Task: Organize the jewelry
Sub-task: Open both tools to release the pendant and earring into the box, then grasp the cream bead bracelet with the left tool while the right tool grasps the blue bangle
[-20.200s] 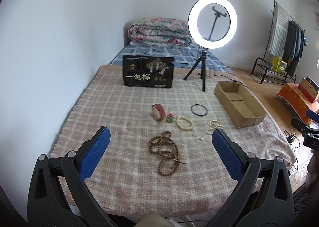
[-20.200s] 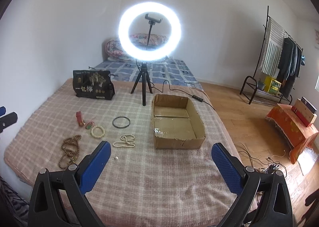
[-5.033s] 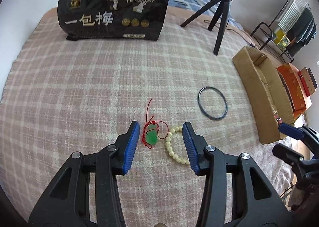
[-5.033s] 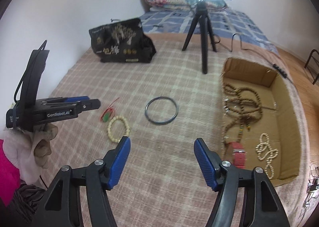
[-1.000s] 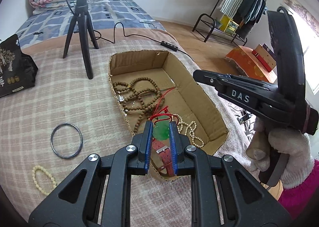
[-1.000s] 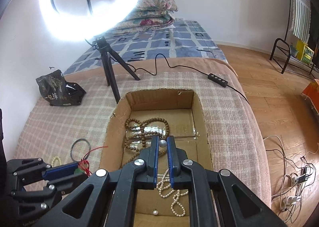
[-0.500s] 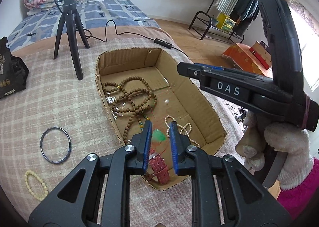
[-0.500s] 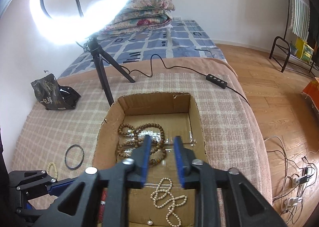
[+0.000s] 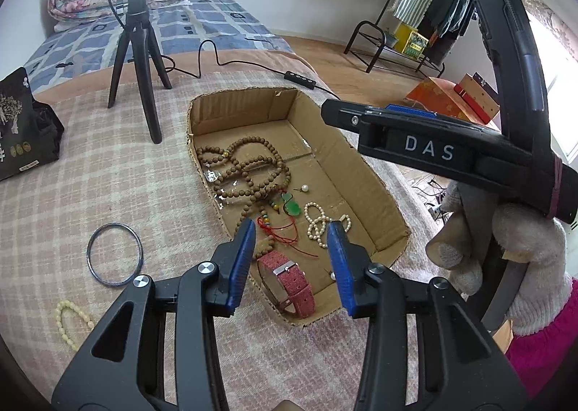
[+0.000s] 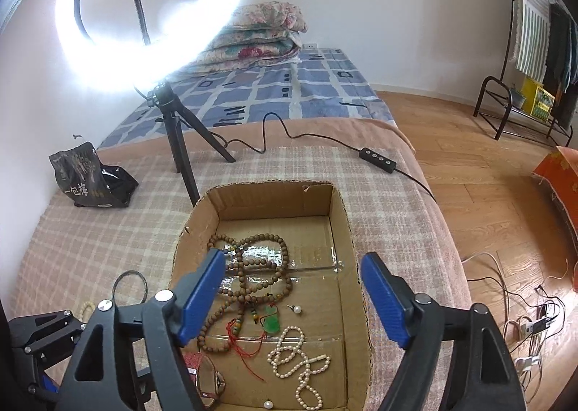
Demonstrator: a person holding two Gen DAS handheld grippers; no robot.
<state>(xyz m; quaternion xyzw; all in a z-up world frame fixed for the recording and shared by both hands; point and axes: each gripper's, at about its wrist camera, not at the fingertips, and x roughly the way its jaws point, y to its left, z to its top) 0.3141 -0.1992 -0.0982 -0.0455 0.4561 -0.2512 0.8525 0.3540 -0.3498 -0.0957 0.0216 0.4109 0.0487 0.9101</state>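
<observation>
Left wrist view: the left gripper (image 9: 292, 252) hangs over the near end of the cardboard box (image 9: 365, 179), its blue pads apart with nothing pressed between them; the jaws have just been opening; the green pendant (image 9: 291, 208) on its red cord (image 9: 285, 235) lies loose on the box floor, at twelve o'clock from the gap between the pads. A long strand of brown beads (image 9: 245, 168) fills the box's far-left part, at eleven o'clock from the pendant; a pearl stud (image 9: 305, 188) lies just beside the pendant at one o'clock; a white pearl strand (image 9: 319, 225) lies at four o'clock from it; a red watch strap (image 9: 289, 282) rests at the box's near wall. Outside the box, on the checked blanket (image 9: 90, 176), a dark ring bangle (image 9: 114, 254) lies at nine o'clock from the gripper, and a cream bead bracelet (image 9: 67, 320) at eight o'clock. A gloved hand (image 9: 505, 248) at three o'clock carries the right gripper.

Right wrist view: the right gripper (image 10: 292, 297) stands wide open over the same box (image 10: 346, 230), empty; its jaws have just been opening; the pendant (image 10: 271, 322), pearl stud (image 10: 297, 309) and pearl strand (image 10: 296, 360) lie on the floor below it, at six o'clock; a second loose pearl (image 10: 267, 404) sits at the near edge; the ring light's tripod (image 10: 177, 143) stands at eleven o'clock from the box.
</observation>
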